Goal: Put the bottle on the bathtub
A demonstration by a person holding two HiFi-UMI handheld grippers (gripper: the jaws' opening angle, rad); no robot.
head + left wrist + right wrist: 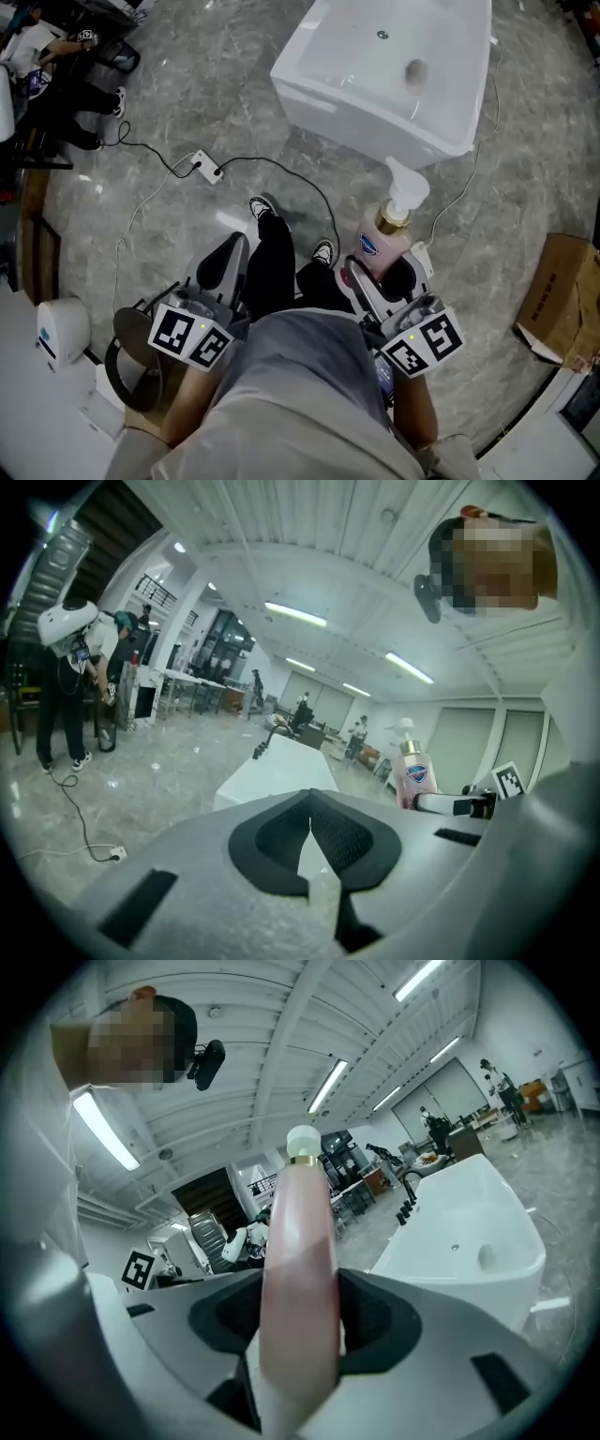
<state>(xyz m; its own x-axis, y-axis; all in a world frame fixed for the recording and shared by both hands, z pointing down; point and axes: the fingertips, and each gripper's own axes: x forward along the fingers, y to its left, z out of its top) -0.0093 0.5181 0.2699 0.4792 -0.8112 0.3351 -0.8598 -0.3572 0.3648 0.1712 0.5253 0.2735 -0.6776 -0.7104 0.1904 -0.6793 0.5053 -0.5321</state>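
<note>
Two grippers show low in the head view, one at each side of the person's black trousers. The left hand-held gripper point(228, 260) points forward over the grey marble floor point(187, 84) and carries nothing. The right hand-held gripper point(382, 274) grasps a pink plastic soap bottle with a white pump head and a gold collar point(381, 246). The bottle stands nearly upright in the air, with its pump toward the white rectangular bathtub point(309, 70). The bathtub is on the floor ahead, and the bottle is near its closer corner but apart from it. A white power strip with a black cable point(206, 167) lies on the floor to the left. A brown cardboard box point(561, 300) is at the right edge.

In the left gripper view, the two black pads of the left hand-held gripper are clenched together at their tips, with nothing between them. Beyond them the bathtub point(277, 772) is seen from its end. The bottle point(411, 774) is to the right of it, held up in the air. A person with a white headset point(70, 667) bends over at the far left of the hall.

In the right gripper view, the pink body of the bottle point(300, 1269) fills the gap between the jaws, which press on it from both sides. Its gold collar and white pump point up toward the ceiling. The bathtub point(469, 1232) lies to the right, lower than the bottle and well apart from it.
</note>
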